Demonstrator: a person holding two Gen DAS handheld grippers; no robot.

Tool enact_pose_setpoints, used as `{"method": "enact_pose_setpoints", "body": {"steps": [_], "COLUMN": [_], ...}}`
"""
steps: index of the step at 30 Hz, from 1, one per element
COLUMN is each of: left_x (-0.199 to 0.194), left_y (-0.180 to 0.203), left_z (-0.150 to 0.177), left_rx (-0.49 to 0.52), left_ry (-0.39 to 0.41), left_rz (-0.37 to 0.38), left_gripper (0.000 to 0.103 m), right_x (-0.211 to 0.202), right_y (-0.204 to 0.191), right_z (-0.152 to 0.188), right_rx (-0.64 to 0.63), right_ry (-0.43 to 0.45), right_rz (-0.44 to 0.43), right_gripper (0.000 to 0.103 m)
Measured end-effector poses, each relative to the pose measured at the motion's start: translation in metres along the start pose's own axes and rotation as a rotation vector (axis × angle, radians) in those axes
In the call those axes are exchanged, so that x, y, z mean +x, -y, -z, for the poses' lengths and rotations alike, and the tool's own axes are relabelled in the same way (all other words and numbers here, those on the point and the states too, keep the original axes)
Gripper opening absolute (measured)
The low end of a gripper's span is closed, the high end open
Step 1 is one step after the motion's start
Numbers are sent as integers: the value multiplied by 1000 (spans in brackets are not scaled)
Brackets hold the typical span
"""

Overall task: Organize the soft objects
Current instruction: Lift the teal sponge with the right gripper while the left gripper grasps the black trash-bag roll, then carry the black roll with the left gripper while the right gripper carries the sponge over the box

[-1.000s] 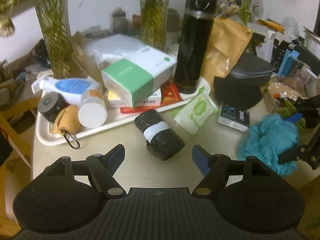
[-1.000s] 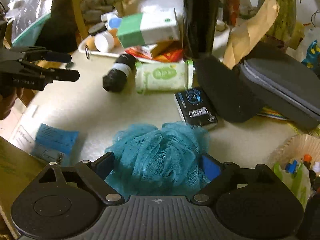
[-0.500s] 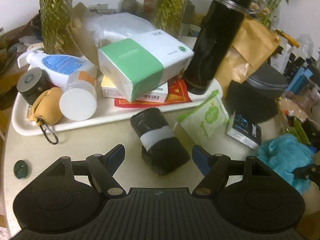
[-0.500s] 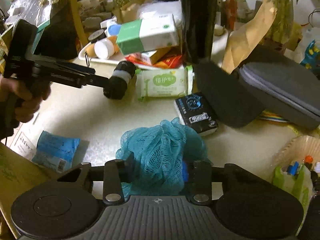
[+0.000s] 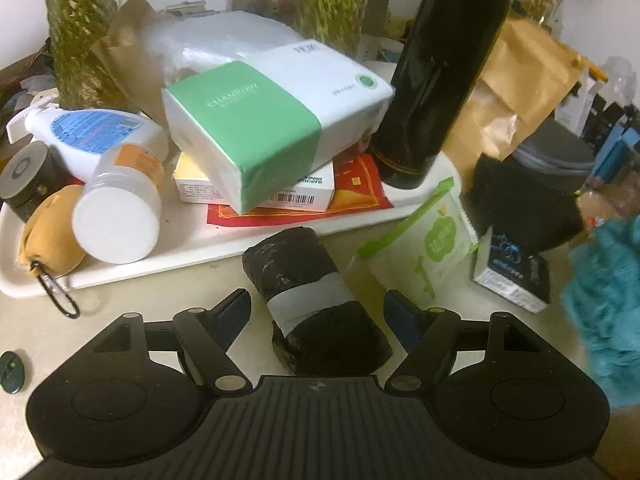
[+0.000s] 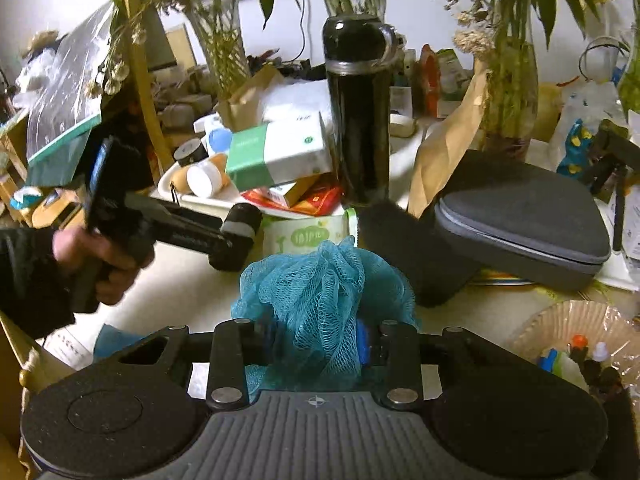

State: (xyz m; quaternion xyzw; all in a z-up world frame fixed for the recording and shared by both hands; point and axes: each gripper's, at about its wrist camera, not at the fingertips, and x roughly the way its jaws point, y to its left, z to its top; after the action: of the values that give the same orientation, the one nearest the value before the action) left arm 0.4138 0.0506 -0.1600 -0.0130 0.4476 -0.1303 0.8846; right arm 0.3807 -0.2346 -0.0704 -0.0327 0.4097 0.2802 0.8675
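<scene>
Presently the right gripper (image 6: 316,340) has just closed on the blue sponge (image 6: 320,280); the left gripper (image 5: 318,312) stands open astride the black roll (image 5: 316,304), ungripped; sorting barely begun.

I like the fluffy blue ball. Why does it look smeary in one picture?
Left wrist view: the blue pouf sits at the frame's edge, blurred. Right wrist view: it is sharp, netting clear; the flask shows glare and the edges curve from the fisheye.

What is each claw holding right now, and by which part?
Right claw: shut on the teal mesh bath pouf, pinching its lower bunch. Left claw: holds nothing; it straddles the black roll, open.
</scene>
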Motion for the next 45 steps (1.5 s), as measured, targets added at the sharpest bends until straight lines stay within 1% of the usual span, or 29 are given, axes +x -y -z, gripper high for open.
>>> {"method": "enact_pose_setpoints", "body": {"steps": [1, 2, 3, 5, 8, 10, 13, 16, 19, 23, 25, 28, 31, 33, 35, 37, 45], "left_x": [3, 7, 6, 6, 3, -1, -12, -28, -47, -71, -84, -108, -131, -143, -157, -168, -205], "left_y": [1, 2, 3, 7, 11, 12, 12, 11, 13, 20, 23, 30, 37, 42, 45, 51, 73], "left_z": [0, 1, 2, 3, 4, 5, 5, 1, -4, -11, -15, -19, -22, -20, -17, -13, 7], "left_rx": [5, 8, 15, 47, 92, 109, 125, 123, 125, 132, 131, 155, 157, 161, 150, 155, 157], "left_ry": [-6, -16, -9, -7, -24, -34, -22, 3, 39, 76, 90, 112, 138, 159, 174, 194, 259], "left_rz": [-11, -13, -20, -29, -30, -30, -34, -28, -47, -89, -119, -173, -196, -207, -194, -196, -205], "left_gripper": [61, 56, 53, 51, 46, 45, 45, 45, 45, 45, 45, 45, 45, 45, 45, 45, 45], "right_x": [-1, -1, -1, -1, -4, -4, -7, -12, -16, -21, -23, -28, -32, -35, -37, -41, -63], "right_y": [0, 0, 0, -1, -2, -2, -1, -1, -6, -11, -12, -12, -13, -14, -15, -16, -26], "right_z": [0, 0, 1, 1, 0, 0, 0, -1, -4, -6, -7, -8, -9, -9, -10, -10, -5], "right_rx": [1, 1, 2, 0, 2, 3, 9, 16, 0, 2, 8, 17, 20, 18, 22, 24, 45], "right_ry": [1, 1, -1, -1, 7, 10, 17, 29, 29, 48, 56, 71, 88, 97, 105, 112, 160], "right_rz": [-1, 1, 3, 3, 4, 12, 21, 27, 46, 55, 61, 61, 67, 72, 75, 76, 53], "right_gripper": [39, 39, 39, 39, 39, 39, 39, 39, 39, 39, 39, 39, 39, 39, 39, 39, 39]}}
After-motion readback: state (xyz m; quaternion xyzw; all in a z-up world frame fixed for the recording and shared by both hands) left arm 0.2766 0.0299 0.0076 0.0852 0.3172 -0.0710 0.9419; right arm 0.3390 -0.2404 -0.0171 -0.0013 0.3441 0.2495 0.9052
